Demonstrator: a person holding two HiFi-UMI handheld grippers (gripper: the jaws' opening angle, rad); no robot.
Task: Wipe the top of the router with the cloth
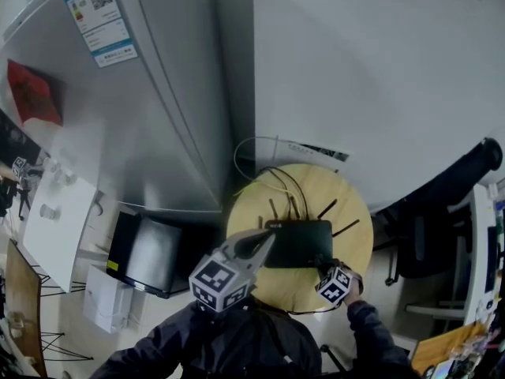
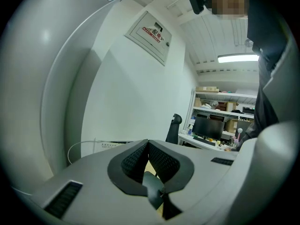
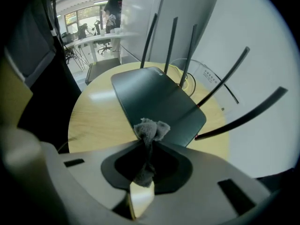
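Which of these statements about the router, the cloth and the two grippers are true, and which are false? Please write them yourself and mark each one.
1. The right gripper holds the grey cloth between its jaws. True.
2. The router lies on a square glass table. False: the table is round and wooden.
3. The left gripper has its jaws together, with nothing between them. True.
4. The router has no antennas. False: several thin dark antennas rise from its far edge.
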